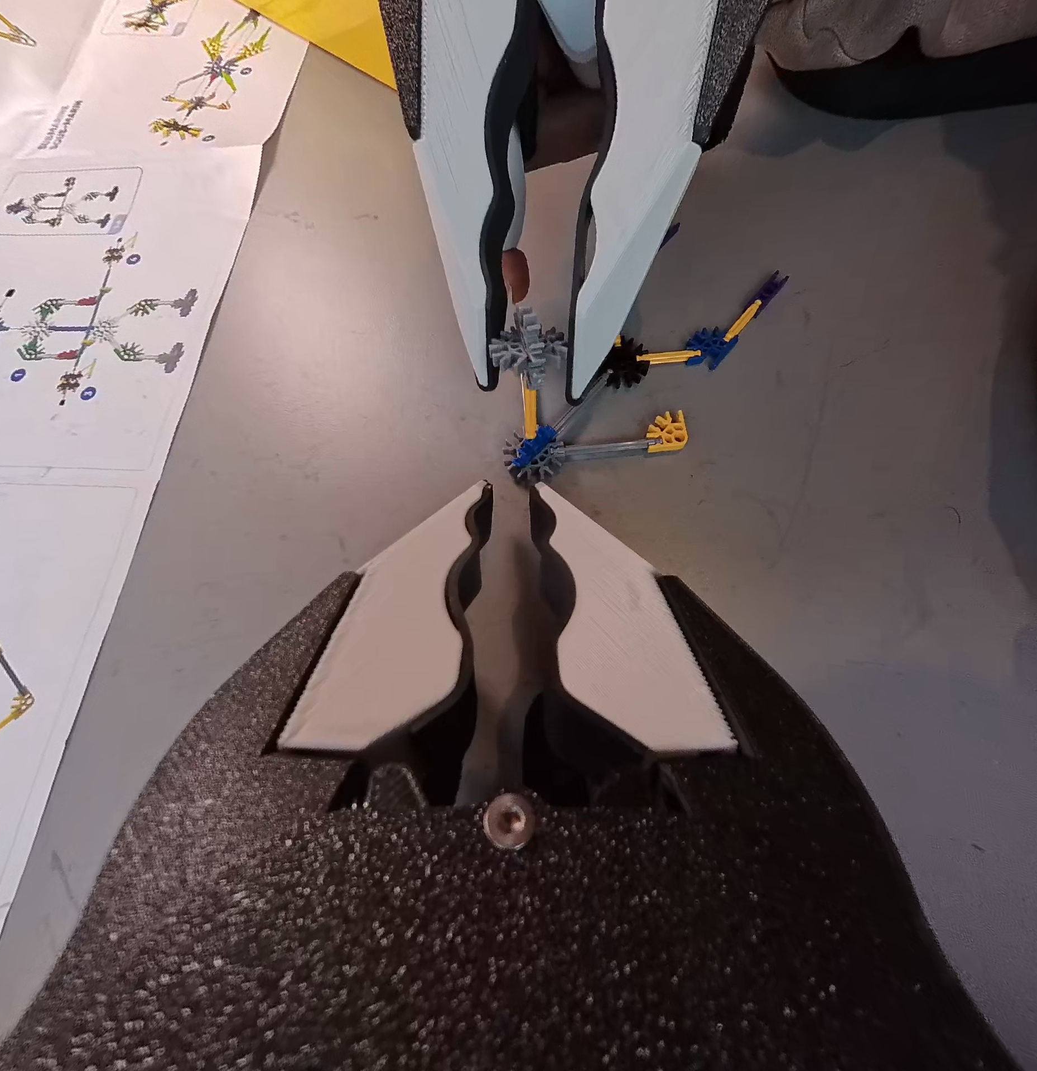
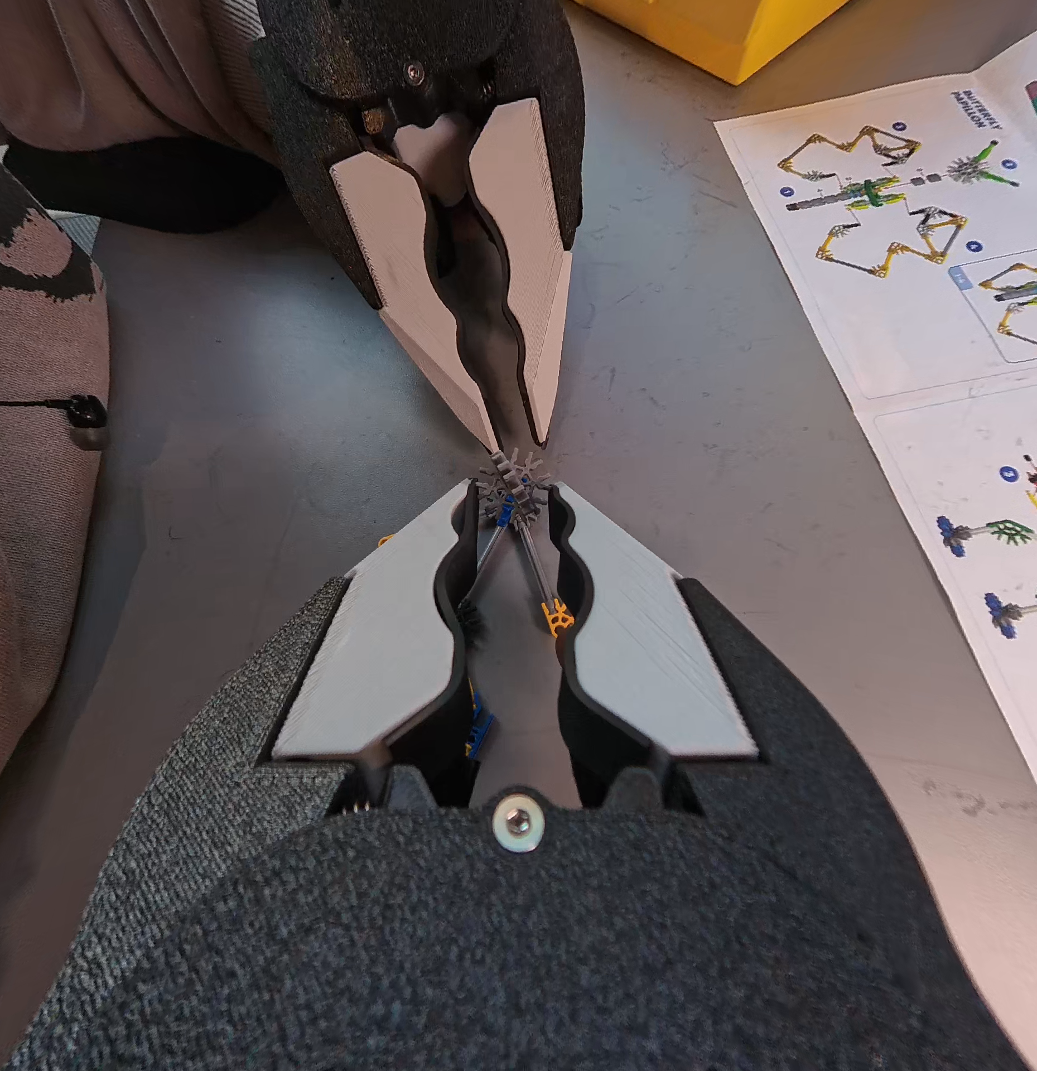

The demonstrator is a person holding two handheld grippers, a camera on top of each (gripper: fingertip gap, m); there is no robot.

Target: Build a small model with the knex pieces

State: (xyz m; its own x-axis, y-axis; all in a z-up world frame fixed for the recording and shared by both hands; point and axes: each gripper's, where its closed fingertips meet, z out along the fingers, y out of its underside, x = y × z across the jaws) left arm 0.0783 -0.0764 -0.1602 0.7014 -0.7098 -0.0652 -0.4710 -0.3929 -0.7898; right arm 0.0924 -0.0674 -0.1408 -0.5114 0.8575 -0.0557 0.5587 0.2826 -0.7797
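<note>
A small rod-and-connector assembly lies on the grey table [image 1: 330, 521]. My right gripper [image 1: 530, 391] comes in from the top of the left wrist view, shut on a grey snowflake connector [image 1: 527, 348]; its own view shows that connector [image 2: 513, 484] between its fingertips [image 2: 515, 491]. A yellow rod [image 1: 529, 408] joins it to a blue-and-grey connector [image 1: 530, 458]. My left gripper [image 1: 510, 488] is narrowly open and empty, its tips just short of that connector; it also shows in the right wrist view [image 2: 517, 447].
Grey rods run to a yellow connector [image 1: 669, 429] and a black one [image 1: 626, 362], then on to blue [image 1: 710, 345] and purple pieces [image 1: 771, 287]. An instruction sheet [image 1: 98, 290] [image 2: 939, 290], a yellow box [image 2: 724, 35] and a person's sleeve [image 2: 40, 348] border the table. My two grippers' fingertips are within a few centimetres of each other.
</note>
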